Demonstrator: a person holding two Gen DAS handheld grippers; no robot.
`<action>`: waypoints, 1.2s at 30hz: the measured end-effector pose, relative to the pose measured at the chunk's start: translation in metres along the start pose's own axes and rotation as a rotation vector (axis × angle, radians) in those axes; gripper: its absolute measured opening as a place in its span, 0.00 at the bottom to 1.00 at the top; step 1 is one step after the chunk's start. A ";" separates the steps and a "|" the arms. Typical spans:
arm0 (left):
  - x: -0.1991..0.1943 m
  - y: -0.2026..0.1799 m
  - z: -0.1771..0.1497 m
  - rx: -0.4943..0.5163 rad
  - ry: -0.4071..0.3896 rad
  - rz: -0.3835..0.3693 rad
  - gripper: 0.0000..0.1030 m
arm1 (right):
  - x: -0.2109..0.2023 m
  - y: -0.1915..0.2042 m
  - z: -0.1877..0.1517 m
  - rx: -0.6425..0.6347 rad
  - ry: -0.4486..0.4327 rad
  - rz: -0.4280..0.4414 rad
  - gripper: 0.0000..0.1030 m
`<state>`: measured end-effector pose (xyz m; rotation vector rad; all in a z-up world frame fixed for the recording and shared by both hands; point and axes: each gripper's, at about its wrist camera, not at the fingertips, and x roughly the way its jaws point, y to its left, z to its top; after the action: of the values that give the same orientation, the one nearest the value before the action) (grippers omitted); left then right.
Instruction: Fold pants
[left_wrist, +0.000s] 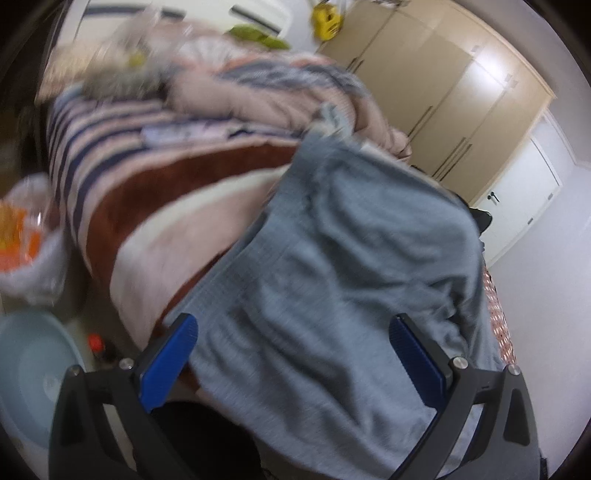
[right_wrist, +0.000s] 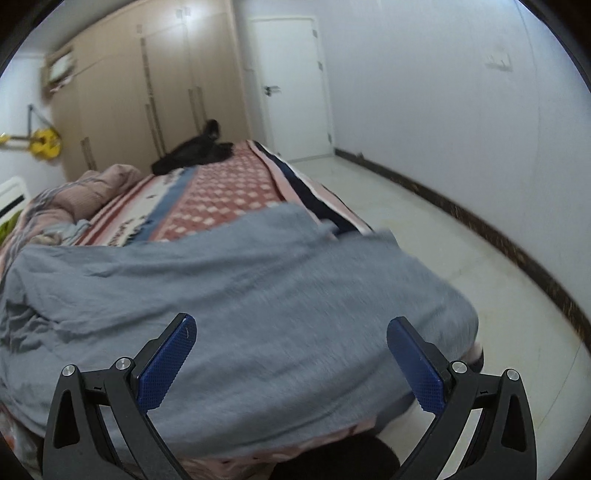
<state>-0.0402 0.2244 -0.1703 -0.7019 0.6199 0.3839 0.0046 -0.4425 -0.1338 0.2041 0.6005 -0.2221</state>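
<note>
Grey pants (left_wrist: 332, 266) lie spread over the near end of a bed, wrinkled, with one edge hanging over the bed's side. They also fill the near part of the right wrist view (right_wrist: 240, 295). My left gripper (left_wrist: 293, 332) is open and empty, its blue pads just above the grey cloth. My right gripper (right_wrist: 291, 332) is open and empty too, over the pants near the bed's corner. The left wrist view is blurred.
The bed has a striped cover (left_wrist: 122, 177) and a red checked cover (right_wrist: 229, 192). A pink duvet (left_wrist: 266, 92) is heaped at the far end. A black garment (right_wrist: 195, 151) lies on the bed. A wardrobe (right_wrist: 147, 92), a white door (right_wrist: 291, 88) and a blue basin (left_wrist: 33, 373) are around.
</note>
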 end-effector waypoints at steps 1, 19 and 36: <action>0.006 0.008 -0.003 -0.019 0.018 0.004 0.99 | 0.002 -0.003 -0.002 0.008 0.008 -0.004 1.00; 0.058 0.051 -0.016 -0.139 0.103 -0.019 0.62 | 0.038 -0.048 -0.039 0.156 0.145 -0.018 1.00; 0.025 0.036 -0.006 -0.107 -0.012 -0.039 0.06 | 0.033 -0.079 -0.049 0.241 0.163 -0.031 0.91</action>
<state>-0.0425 0.2483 -0.2074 -0.8124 0.5762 0.3874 -0.0155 -0.5103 -0.2022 0.4491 0.7389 -0.3101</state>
